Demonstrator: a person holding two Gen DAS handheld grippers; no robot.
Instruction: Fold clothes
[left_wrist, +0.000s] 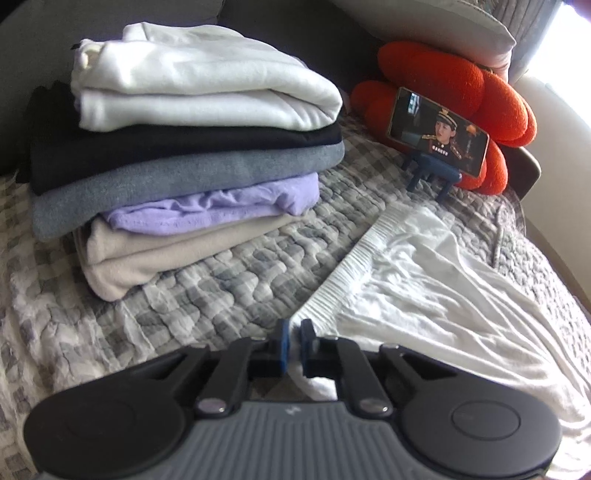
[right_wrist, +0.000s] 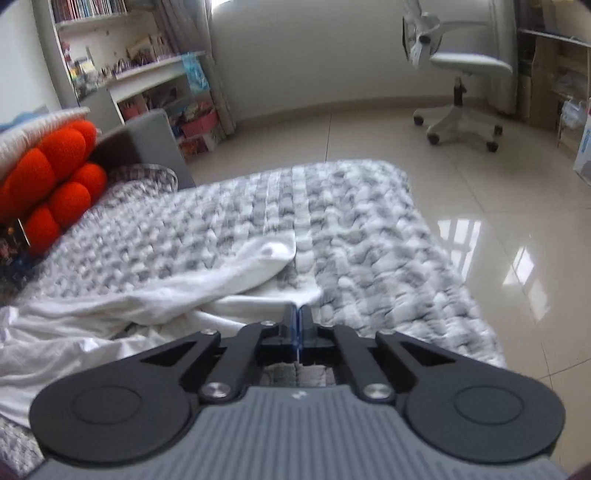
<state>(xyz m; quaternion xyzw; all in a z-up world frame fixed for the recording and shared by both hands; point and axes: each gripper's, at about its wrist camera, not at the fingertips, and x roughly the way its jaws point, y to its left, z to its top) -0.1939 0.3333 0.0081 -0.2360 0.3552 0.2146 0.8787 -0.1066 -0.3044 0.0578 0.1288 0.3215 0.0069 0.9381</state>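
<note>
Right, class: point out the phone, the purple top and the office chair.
phone (left_wrist: 439, 133): left wrist view, middle of its screen.
purple top (left_wrist: 221, 208): left wrist view, folded front edge.
office chair (right_wrist: 471, 66): right wrist view, seat.

At lower centre of the left wrist view, the left gripper (left_wrist: 294, 332) pinches white cloth (left_wrist: 424, 295) between nearly closed blue pads. The right gripper (right_wrist: 297, 314), lower centre of its view, is clamped tight on the cloth's edge, angled downward.
</note>
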